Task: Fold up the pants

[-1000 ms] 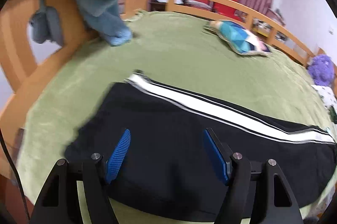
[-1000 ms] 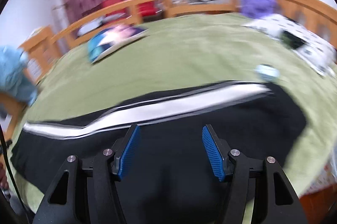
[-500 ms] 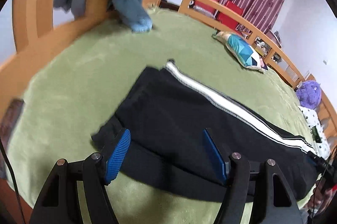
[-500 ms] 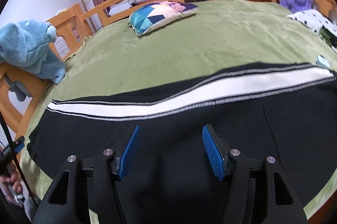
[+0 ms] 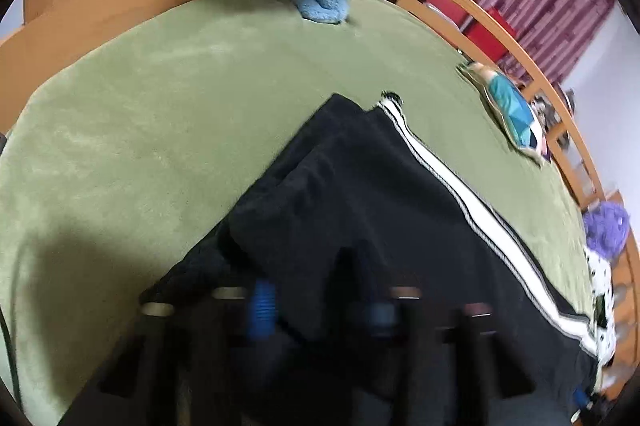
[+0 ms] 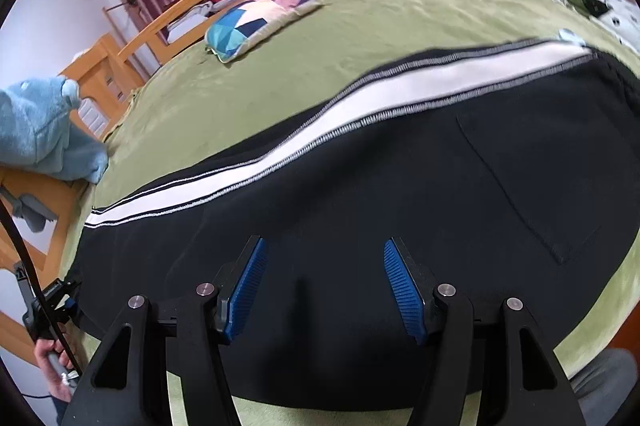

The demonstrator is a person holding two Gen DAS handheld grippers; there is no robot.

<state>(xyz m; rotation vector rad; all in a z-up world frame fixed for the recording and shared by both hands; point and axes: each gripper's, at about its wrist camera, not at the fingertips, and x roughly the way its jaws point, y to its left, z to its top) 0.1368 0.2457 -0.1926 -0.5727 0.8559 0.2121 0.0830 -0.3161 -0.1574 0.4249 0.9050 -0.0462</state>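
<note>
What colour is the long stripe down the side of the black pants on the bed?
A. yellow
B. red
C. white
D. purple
C. The pants are black, with a wide white stripe along the side, edged in thin stitched lines, lying on the green blanket.

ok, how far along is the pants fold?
Done: pants lie flat on the green cover, legs apparently stacked, white stripe up. In hand: left gripper's jaws have just been closing on the cuff end, fabric between them, though the view is blurred; right gripper hangs open over the seat, holding nothing. Left: the crosswise folds; the pants lie at full length.
</note>
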